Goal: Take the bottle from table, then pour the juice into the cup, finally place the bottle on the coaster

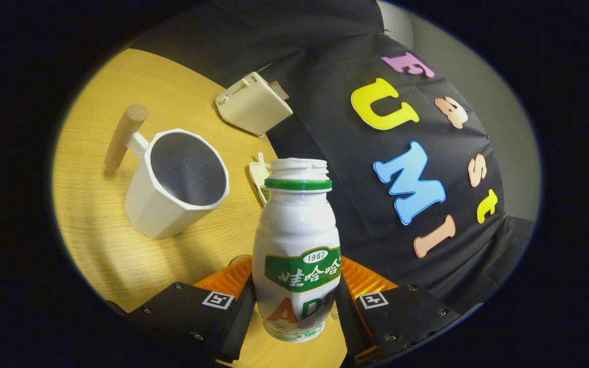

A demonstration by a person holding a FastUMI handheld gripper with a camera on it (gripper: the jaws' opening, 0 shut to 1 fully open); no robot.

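We're holding the bottle [297,245] btwn the gripper [295,301] fingers, both pads pressing on its lower body at the label, so the gripper is clamped on it. Cap is off, green ring under the open mouth. The bottle is looking upright relative to the fingers, but the whole scene is tilting, so we're judging the bottle is leaning w/ the gripper; whether it's clear of the bench [95,240] we can't tell.

The cup [177,184], white w/ a wooden handle at its 10 o'clock, is sitting on the bench at approx 10 o'clock from the bottle, near but apart, mouth open toward us. A toaster [253,105] is standing beyond the cup at 12 o'clock from the bottle. A small pale clip-like item [258,176] is peeking out just behind the bottle neck; too hidden to ID. The coaster we aren't making out.

Risks as we're judging them:
- Open mouth + early tilt = juice spilling on the bench before the neck is over the cup.
- Grip is low on a smooth, tapering body; the bottle may be slipping or pivoting in the pads once tipped.
- The cup is light-looking; nudging its rim w/ the neck could be shoving or tipping it.
- Swinging wide could be clipping the toaster.
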